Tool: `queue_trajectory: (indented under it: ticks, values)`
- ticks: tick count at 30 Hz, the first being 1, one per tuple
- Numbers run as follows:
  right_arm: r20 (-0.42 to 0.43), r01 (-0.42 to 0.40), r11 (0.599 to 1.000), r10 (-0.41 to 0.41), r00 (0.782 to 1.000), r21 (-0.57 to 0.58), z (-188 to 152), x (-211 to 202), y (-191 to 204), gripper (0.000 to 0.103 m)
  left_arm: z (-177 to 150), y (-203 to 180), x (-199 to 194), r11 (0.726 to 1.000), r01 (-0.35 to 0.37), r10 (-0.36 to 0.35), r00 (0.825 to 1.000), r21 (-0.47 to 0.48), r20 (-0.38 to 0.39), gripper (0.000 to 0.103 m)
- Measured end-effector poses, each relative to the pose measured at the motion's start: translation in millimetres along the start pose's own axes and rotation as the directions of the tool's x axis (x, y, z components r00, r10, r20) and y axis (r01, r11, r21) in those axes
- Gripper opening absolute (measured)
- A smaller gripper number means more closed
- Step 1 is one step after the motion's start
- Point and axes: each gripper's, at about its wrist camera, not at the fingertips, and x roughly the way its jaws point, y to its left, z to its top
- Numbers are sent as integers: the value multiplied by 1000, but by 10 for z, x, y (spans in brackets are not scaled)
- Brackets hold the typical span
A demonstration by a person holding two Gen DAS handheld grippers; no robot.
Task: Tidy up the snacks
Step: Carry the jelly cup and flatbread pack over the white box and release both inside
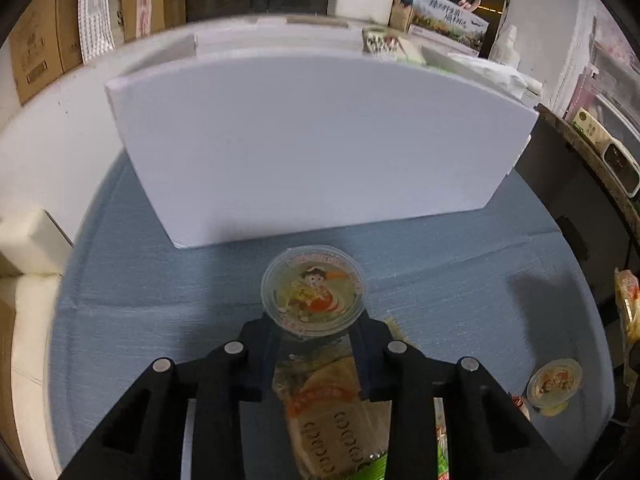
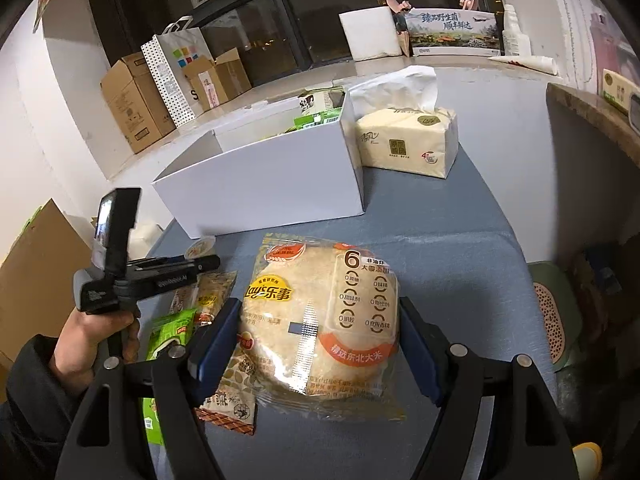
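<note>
My left gripper [image 1: 314,320] is shut on a clear jelly cup [image 1: 313,290] with a cartoon lid, held above the blue table in front of the white storage box [image 1: 312,140]. In the right wrist view the left gripper [image 2: 200,262] and the cup [image 2: 200,247] show at the left, near the box [image 2: 264,180]. My right gripper [image 2: 320,332] is shut on a Lay's rice cracker pack [image 2: 320,320], its pads pressing both sides. A second jelly cup [image 1: 554,384] lies at the right on the table.
Several snack packets [image 2: 204,300] lie at the left of the blue table [image 2: 460,280], one of them green [image 2: 168,332]. A tissue pack [image 2: 408,140] stands right of the box. Cardboard boxes [image 2: 132,104] and a paper bag [image 2: 180,72] stand on the floor behind.
</note>
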Motion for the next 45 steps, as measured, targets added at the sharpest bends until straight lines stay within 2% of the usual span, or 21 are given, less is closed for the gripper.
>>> queue_trajectory:
  ticks: [1, 6, 11, 14, 17, 21, 24, 29, 33, 35, 36, 39, 45]
  values:
    - [-4, -1, 1000, 1, 1000, -1, -1, 18, 7, 80, -12, -7, -50, 1000, -10, 10, 1000, 14, 20, 36]
    - [-12, -19, 1000, 19, 1000, -15, -2, 41, 71, 80, -19, 14, -397, 999, 33, -34, 995, 15, 97, 36]
    - [-2, -58, 998, 58, 998, -39, 107, 44, 204, 80, 76, 52, -901, 997, 69, -71, 977, 17, 201, 36]
    - [21, -101, 993, 102, 995, -60, 382, 46, 347, 80, 326, 74, -1112, 996, 85, -91, 965, 35, 246, 36]
    - [60, -127, 987, 134, 989, -101, 788, 36, 534, 80, 651, 115, -1205, 997, 71, -79, 956, 40, 282, 36]
    - [93, -129, 986, 140, 986, -110, 1358, 157, 675, 80, 1025, 208, -1241, 998, 59, -63, 946, 24, 319, 36]
    - [85, -148, 984, 156, 984, -96, 1746, 375, 720, 80, 1243, 198, -1139, 999, 38, -47, 946, 34, 320, 36]
    - [65, -104, 987, 113, 992, -126, 2080, 741, 756, 80, 1473, 211, -897, 999, 3, -17, 956, 49, 292, 36]
    - [47, -93, 989, 98, 994, -113, 2175, 934, 680, 80, 1566, 240, -722, 999, -29, 17, 961, 40, 277, 38]
    - [33, -84, 990, 89, 996, -115, 2209, 1032, 644, 87, 1605, 311, -615, 999, -48, 44, 969, 10, 244, 75]
    - [14, -66, 992, 68, 998, -104, 2212, 1102, 607, 94, 1600, 358, -589, 999, -44, 47, 970, -15, 238, 102]
    - [5, -74, 996, 74, 997, -57, 2178, 1158, 502, 103, 1543, 454, -587, 998, -40, 51, 967, -49, 249, 103]
    - [37, -95, 995, 95, 995, -12, 2073, 1078, 368, 103, 1448, 503, -600, 998, -10, 25, 973, -65, 232, 103]
